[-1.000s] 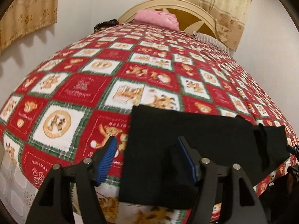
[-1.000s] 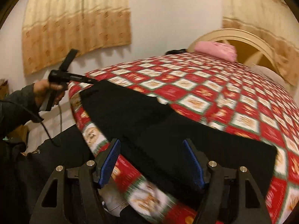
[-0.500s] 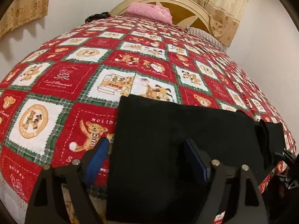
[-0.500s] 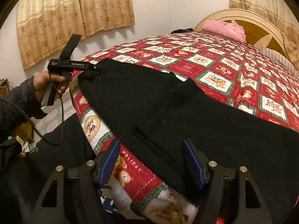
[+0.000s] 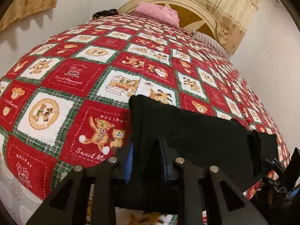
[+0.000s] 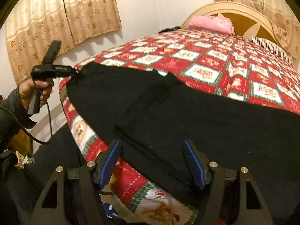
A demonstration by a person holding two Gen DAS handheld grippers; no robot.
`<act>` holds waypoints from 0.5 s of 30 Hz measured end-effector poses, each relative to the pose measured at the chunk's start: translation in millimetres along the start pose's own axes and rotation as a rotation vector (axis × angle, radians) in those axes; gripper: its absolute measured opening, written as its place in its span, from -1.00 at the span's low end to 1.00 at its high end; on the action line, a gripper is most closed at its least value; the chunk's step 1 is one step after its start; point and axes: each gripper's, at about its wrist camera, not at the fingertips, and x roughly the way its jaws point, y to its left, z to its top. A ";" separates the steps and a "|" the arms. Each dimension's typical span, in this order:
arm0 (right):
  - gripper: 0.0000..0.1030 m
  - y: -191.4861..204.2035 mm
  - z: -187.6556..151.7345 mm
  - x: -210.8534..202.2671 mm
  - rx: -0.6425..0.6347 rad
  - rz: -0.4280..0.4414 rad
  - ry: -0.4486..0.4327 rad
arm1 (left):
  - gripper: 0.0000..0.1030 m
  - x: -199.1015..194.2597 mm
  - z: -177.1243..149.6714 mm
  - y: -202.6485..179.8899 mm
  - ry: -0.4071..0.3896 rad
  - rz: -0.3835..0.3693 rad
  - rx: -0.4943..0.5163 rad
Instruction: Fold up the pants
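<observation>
Left wrist view: left gripper (image 5: 146, 157) clamps black fabric pants (image 5: 196, 136) at the teddy-bear quilt's (image 5: 75, 78) near edge; right gripper (image 6: 151, 161) gapes apart.

Cloth nearly everywhere, with hard plastic up close

The pants (image 6: 168, 112) are matt black knit; the quilt (image 5: 78, 78) is soft printed cotton; the pillow (image 5: 157, 14) is pink cloth; the headboard (image 6: 241, 7) is smooth painted wood; the right gripper (image 6: 151, 163) has matt black plastic with ribbed blue pads (image 6: 110, 161).

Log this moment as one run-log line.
stage: grasping pants | left gripper: shut on black pants edge | right gripper: open, straddling pants edge | pants: flat on bedspread
</observation>
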 end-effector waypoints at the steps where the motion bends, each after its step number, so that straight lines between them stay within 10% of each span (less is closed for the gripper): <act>1: 0.36 3.9 2.8 -5.8 -0.010 0.017 -0.023 | -0.50 1.9 -0.1 0.8 0.003 0.006 0.002; 9: 0.36 29.3 6.1 6.0 -0.120 0.024 -0.005 | -0.19 13.4 3.2 13.6 0.009 -0.038 -0.038; 15: 0.36 33.3 4.4 3.2 -0.135 0.038 -0.017 | -0.73 1.0 1.9 16.2 0.006 -0.118 -0.063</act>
